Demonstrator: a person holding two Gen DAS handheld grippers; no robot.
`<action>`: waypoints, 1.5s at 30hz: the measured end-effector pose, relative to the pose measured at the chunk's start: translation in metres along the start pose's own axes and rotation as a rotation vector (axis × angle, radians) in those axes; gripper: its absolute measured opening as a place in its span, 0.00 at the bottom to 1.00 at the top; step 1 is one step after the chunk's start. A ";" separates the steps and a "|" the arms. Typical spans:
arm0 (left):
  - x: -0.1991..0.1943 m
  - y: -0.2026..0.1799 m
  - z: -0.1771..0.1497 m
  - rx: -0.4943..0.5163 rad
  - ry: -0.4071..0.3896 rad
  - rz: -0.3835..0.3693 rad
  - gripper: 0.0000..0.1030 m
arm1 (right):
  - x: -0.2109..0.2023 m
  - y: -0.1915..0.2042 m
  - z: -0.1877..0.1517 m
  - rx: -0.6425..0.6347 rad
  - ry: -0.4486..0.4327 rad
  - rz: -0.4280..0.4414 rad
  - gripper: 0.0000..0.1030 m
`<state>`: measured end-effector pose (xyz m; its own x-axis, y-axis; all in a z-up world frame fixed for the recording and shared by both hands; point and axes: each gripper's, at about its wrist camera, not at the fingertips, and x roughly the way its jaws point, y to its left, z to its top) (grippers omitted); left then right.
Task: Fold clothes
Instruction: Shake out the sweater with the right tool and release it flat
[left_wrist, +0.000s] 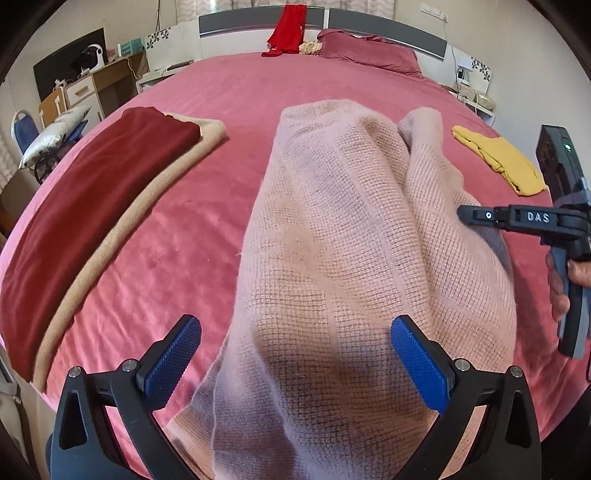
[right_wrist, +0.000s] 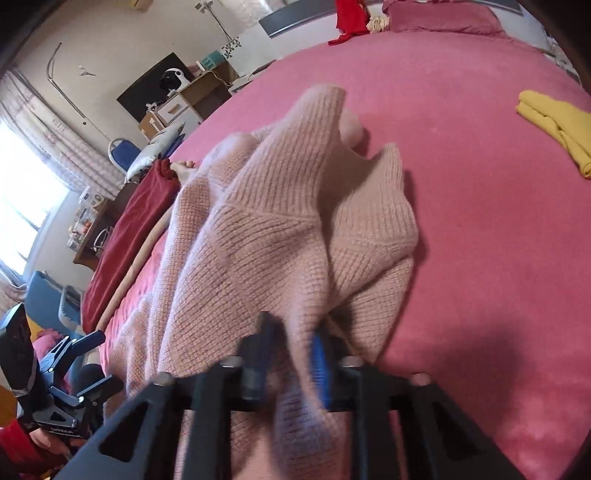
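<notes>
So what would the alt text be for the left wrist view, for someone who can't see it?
An open left gripper with blue pads straddles a pale pink knit sweater on a pink bed. A folded dark red garment lies left, a yellow one right, where the right gripper pinches the sweater.

pink sweater (left_wrist: 332, 258) hem: cut off | right tongs (right_wrist: 291, 354): blurred

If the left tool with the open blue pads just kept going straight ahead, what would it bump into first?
Probably the pink sweater: it already lies between the left tool's open pads and fills the path ahead. Depth is hard to judge here, but nothing else lies in front of it.
</notes>
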<state>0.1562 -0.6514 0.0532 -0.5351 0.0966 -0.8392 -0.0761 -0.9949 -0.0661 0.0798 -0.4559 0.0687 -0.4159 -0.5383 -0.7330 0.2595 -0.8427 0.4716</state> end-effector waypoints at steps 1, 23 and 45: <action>-0.004 -0.001 -0.001 -0.002 0.001 0.004 1.00 | -0.002 0.004 -0.003 0.006 -0.011 0.018 0.05; -0.015 -0.030 -0.029 -0.084 0.033 -0.011 1.00 | 0.022 -0.002 -0.003 0.060 0.125 0.049 0.29; -0.022 -0.068 -0.019 -0.055 0.009 -0.004 1.00 | -0.148 -0.123 -0.080 -0.090 0.199 -1.263 0.07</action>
<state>0.1893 -0.5863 0.0661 -0.5277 0.1005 -0.8435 -0.0316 -0.9946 -0.0987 0.1787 -0.2730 0.0799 -0.2808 0.6464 -0.7095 -0.1567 -0.7602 -0.6306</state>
